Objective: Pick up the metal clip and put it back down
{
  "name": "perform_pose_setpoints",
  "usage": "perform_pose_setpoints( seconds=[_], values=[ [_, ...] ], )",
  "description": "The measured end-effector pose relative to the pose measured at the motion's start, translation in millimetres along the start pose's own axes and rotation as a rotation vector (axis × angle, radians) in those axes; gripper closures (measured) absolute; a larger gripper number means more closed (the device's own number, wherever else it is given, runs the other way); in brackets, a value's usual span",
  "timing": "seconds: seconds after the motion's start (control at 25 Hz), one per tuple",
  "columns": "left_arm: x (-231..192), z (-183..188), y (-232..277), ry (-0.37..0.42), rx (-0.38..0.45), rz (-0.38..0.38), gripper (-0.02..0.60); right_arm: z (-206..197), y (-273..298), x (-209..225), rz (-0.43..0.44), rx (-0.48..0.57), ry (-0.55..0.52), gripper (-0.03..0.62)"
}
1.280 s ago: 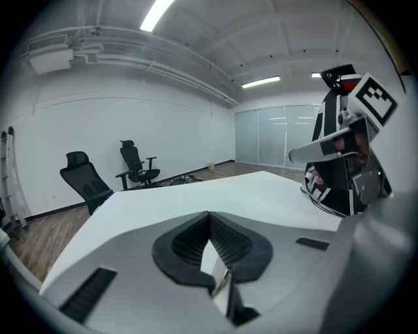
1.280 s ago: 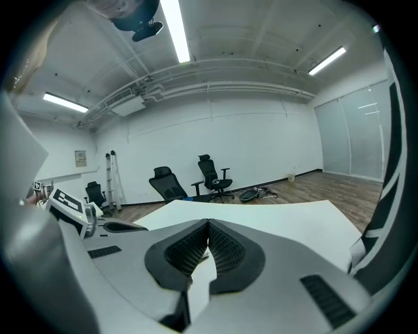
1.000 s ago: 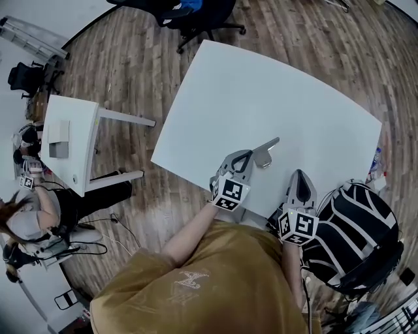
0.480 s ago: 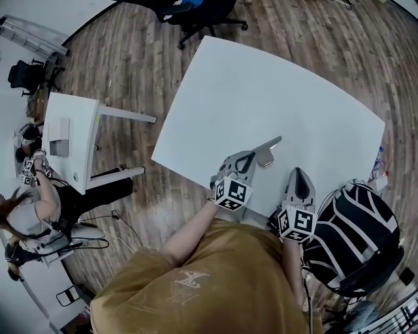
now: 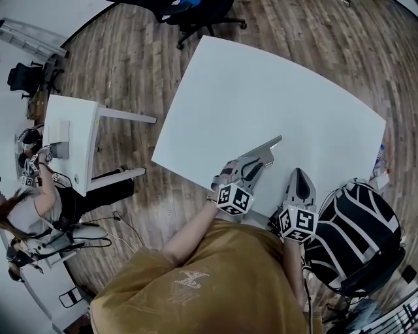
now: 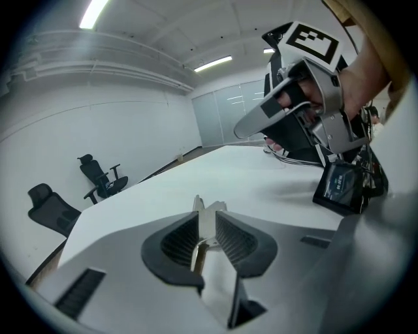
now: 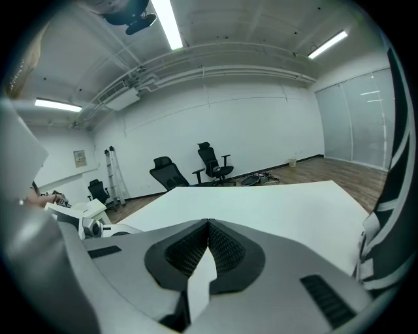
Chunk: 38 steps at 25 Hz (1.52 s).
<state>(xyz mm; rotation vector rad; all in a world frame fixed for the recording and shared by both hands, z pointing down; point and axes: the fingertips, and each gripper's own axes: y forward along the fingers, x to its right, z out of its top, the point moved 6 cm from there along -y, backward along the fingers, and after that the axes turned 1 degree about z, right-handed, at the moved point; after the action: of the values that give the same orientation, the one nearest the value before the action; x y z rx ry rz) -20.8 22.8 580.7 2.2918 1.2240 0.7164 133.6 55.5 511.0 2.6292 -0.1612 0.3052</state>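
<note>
The metal clip [image 5: 269, 145] is a silvery strip lying on the white table [image 5: 261, 85] near its front edge, pointing up and right. My left gripper [image 5: 257, 158] reaches onto the clip's near end. In the left gripper view the clip [image 6: 210, 207] stands between the two ribbed pads [image 6: 179, 240], which touch it on both sides while the jaws are opening. My right gripper [image 5: 299, 175] rests at the table's front edge, to the right of the clip. Its pads [image 7: 225, 248] meet with nothing between them.
A small white desk [image 5: 68, 140] and a seated person [image 5: 32, 209] are at the left. A black-and-white backpack [image 5: 356, 228] sits at the right. Black office chairs [image 5: 196, 13] stand beyond the table. A dark screen device [image 6: 339, 189] lies by the right gripper [image 6: 287, 104].
My left gripper has rolled and pushed forward over the clip's near end, and its fingers look spread wider. The right gripper has stayed put.
</note>
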Motion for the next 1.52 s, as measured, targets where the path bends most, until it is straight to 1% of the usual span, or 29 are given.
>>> perform_pose_setpoints(
  seconds=[0.08, 0.2, 0.28, 0.44, 0.52, 0.64, 0.8, 1.04, 1.12, 1.24, 1.36, 1.44, 1.52],
  values=[
    [2, 0, 1, 0.032, -0.002, -0.004, 0.477, 0, 0, -1, 0.004, -0.001, 0.001, 0.586],
    [4, 2, 2, 0.078, 0.004, -0.004, 0.469, -2, 1, -1, 0.009, -0.007, 0.002, 0.586],
    [5, 3, 2, 0.099, 0.006, -0.018, 0.468, -4, 1, -2, 0.011, -0.012, 0.003, 0.586],
    [9, 1, 1, 0.16, -0.005, -0.044, 0.442, -5, 1, -3, 0.015, -0.015, 0.003, 0.586],
    [11, -2, 5, 0.184, -0.015, -0.045, 0.442, -6, 0, -3, 0.014, -0.018, 0.002, 0.586],
    [12, -5, 14, 0.199, -0.036, -0.037, 0.442, -7, 0, -3, 0.014, -0.023, 0.003, 0.586],
    [11, 0, 20, 0.216, -0.022, -0.007, 0.443, -7, -1, -2, 0.007, -0.023, 0.009, 0.586],
    [14, -2, 28, 0.264, -0.034, 0.048, 0.443, -9, -1, -2, 0.0, -0.027, 0.009, 0.586],
    [17, 0, 30, 0.297, -0.018, 0.063, 0.445, -10, -1, -1, -0.001, -0.032, 0.01, 0.586],
    [25, 5, 35, 0.377, 0.022, 0.081, 0.445, -12, -3, 0, -0.005, -0.039, 0.009, 0.586],
    [25, 6, 43, 0.416, 0.02, 0.093, 0.447, -13, -4, 0, -0.009, -0.042, 0.011, 0.586],
    [23, 7, 45, 0.436, 0.02, 0.109, 0.473, -13, -4, 0, -0.01, -0.043, 0.009, 0.586],
    [23, 8, 46, 0.46, 0.032, 0.12, 0.513, -14, -5, 1, -0.012, -0.044, 0.007, 0.586]
  ],
)
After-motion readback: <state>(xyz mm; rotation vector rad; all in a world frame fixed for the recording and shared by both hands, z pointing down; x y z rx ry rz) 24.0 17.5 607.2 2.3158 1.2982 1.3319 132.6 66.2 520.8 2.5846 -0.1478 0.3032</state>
